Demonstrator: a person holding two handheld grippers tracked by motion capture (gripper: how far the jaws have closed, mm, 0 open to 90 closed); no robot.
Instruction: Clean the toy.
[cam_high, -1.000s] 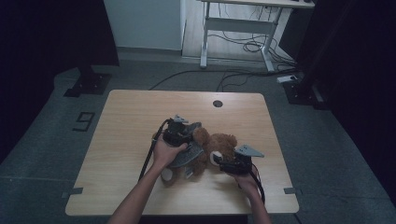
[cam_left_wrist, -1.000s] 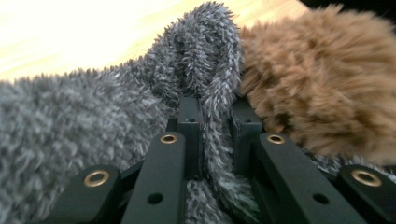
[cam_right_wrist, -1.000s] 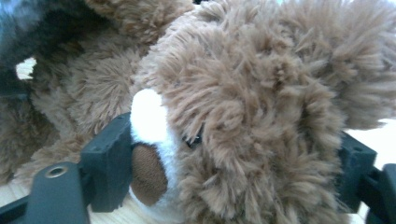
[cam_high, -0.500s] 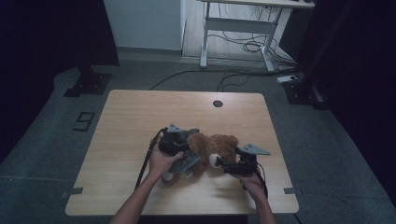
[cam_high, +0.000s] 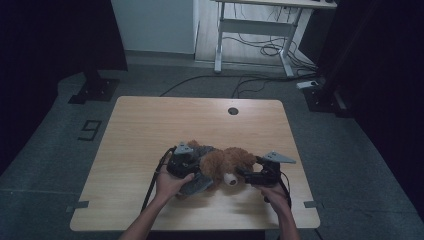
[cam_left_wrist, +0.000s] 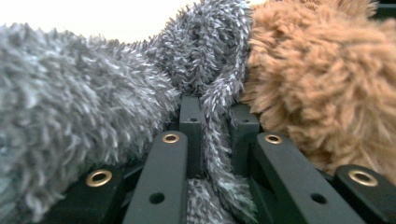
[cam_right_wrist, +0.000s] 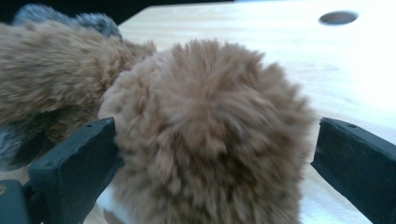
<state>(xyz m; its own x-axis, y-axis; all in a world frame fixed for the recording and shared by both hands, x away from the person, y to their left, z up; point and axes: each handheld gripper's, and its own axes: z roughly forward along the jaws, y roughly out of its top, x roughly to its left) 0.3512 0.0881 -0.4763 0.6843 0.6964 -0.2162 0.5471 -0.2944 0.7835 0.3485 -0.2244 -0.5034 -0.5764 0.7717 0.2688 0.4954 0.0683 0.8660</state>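
A brown stuffed toy with grey fuzzy cloth on its left side lies on the near half of the wooden table, between the person's two hands. The left gripper has its jaws pressed nearly together, pinching a thin strand of the grey cloth; in the left gripper view the strand runs straight down the narrow gap with brown fur crowding in from the right. The right gripper has its jaws spread wide, one on each side of a rounded brown tuft, and the right-hand jaw stands clear of the fur. The main risk, as I judge it, sits with the left pinch: the hold is on a loose, fluffy strand and not on the body, so a pull could slide the pile out of the jaws or stretch the cloth without moving the toy. On the right, closing on soft fur alone may compress it and catch nothing firm, so the toy could roll or sag toward the near edge if lifted unevenly.
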